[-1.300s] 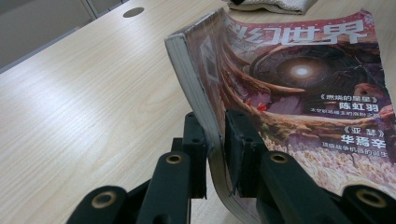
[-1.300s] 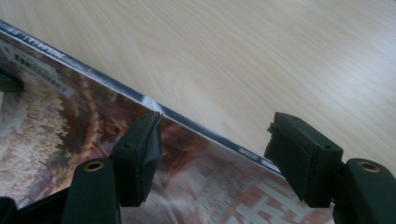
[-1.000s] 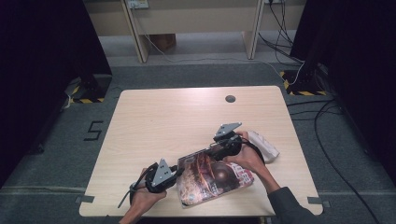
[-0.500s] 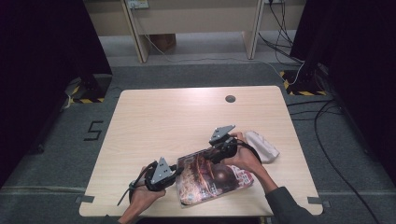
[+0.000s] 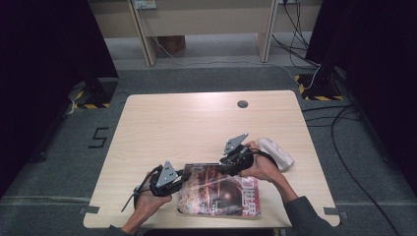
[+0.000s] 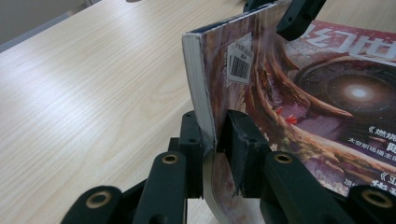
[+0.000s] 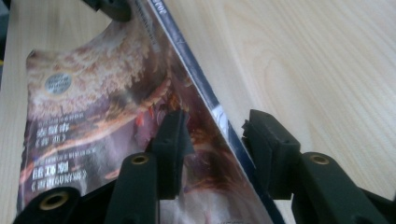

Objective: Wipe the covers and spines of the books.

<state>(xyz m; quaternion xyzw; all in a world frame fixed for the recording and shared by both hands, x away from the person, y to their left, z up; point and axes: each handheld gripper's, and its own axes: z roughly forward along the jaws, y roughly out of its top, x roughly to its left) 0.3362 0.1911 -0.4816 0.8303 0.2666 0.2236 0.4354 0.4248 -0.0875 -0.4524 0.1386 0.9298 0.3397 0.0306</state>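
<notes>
A person at a pale wooden table [image 5: 196, 118] works 2 handheld grippers on a thick magazine [image 5: 221, 191] lying near the table's front edge. The left gripper [image 6: 215, 135] has its jaws clamped tight on the magazine's corner beside the barcode sticker [image 6: 239, 65], probably to keep it from sliding. The right gripper [image 7: 212, 135] straddles the far edge, its jaws just now narrowing, one pad on the cover and the other not yet touching (a white bundle [image 5: 275, 152] lies just beside that hand).
</notes>
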